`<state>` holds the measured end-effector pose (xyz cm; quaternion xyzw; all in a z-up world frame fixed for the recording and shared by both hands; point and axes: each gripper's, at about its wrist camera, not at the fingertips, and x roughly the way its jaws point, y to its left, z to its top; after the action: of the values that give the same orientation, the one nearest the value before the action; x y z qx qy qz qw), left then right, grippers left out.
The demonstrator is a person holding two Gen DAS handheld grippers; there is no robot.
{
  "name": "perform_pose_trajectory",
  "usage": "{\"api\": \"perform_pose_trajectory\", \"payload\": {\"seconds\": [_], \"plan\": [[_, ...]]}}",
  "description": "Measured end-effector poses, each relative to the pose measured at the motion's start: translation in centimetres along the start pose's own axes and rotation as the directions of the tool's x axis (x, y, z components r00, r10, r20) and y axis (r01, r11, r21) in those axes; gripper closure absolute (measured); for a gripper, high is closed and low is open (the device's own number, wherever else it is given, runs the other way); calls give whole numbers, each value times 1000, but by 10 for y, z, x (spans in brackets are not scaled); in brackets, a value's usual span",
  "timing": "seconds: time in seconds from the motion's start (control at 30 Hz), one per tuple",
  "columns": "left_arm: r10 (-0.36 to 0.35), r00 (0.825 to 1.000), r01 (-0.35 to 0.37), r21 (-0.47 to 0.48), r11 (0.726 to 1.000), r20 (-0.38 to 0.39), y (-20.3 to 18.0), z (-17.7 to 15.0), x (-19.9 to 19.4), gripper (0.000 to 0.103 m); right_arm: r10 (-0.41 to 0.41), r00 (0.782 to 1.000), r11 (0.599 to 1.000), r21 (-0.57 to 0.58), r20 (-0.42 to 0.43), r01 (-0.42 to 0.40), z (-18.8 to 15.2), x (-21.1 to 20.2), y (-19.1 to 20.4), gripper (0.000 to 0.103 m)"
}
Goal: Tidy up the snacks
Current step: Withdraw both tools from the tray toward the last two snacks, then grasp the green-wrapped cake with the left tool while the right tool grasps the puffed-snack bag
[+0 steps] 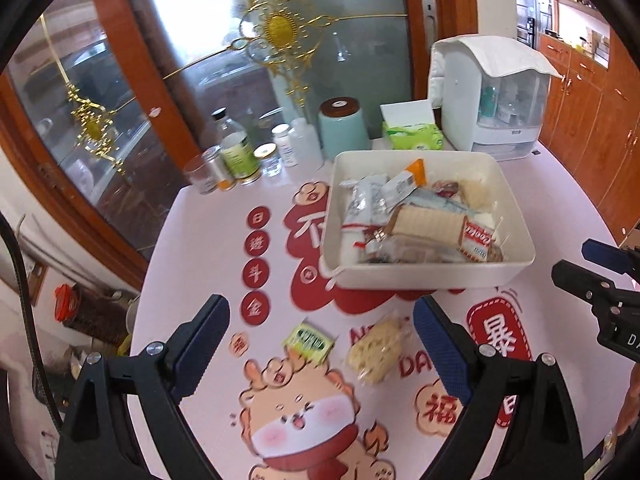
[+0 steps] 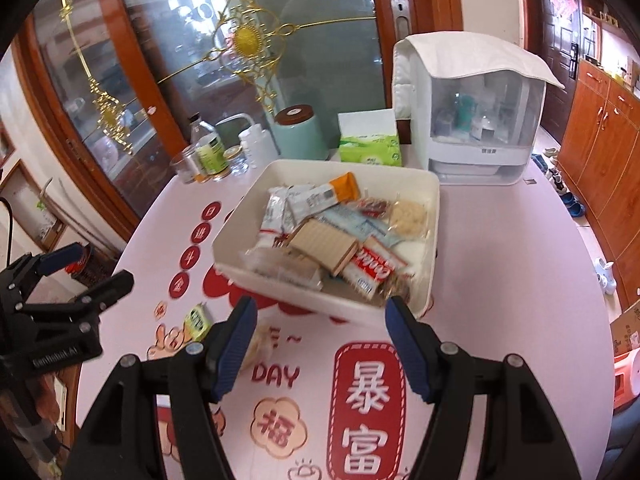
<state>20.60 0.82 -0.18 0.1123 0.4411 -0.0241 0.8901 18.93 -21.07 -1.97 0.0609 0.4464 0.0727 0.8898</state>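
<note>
A white rectangular bin (image 1: pixel 428 276) (image 2: pixel 320 306) on the pink table holds several wrapped snacks. Two snacks lie loose on the table in front of it: a small green packet (image 1: pixel 308 339) (image 2: pixel 197 322) and a clear-wrapped pale cracker (image 1: pixel 376 350), partly hidden behind my right finger in the right wrist view (image 2: pixel 256 346). My left gripper (image 1: pixel 322 346) is open and empty, its fingers on either side of both loose snacks. My right gripper (image 2: pixel 322 344) is open and empty, just in front of the bin's near wall.
Behind the bin stand jars and bottles (image 1: pixel 240 156), a mint canister (image 1: pixel 343 128), a green tissue pack (image 1: pixel 414 134) and a white covered appliance (image 1: pixel 492 96). A glass door is behind them. The table drops off to the left and right.
</note>
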Motion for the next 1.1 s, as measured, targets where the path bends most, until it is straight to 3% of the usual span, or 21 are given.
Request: {"api": "perform_pose_trajectory", "payload": {"seconds": [0.23,0.4,0.6,0.77,0.87,0.93,1.1], "plan": [[9,1000,-8,54,999,-17,20,-9,1,10,6,999,1000,-3,-47,-6,-25,4,20,35],[-31,999,35,113,993,-32,37,-5,22,10,-9,997,1000,28,-79,11,-31,25,39,35],[-93,989,116,218,969,-116,49,-17,81,10,-29,989,992,119,-144,46,-36,74,59,35],[-144,969,203,315,927,-200,41,-38,139,10,-66,976,975,196,-208,107,-48,121,72,35],[-161,958,240,356,903,-237,33,-51,171,10,-64,968,957,262,-241,128,-59,144,73,26],[-166,952,254,365,895,-256,30,-58,188,10,-56,964,940,311,-260,138,-67,159,73,20],[-191,937,292,353,889,-293,29,-71,221,10,-63,952,902,391,-300,183,-81,187,75,20]]}}
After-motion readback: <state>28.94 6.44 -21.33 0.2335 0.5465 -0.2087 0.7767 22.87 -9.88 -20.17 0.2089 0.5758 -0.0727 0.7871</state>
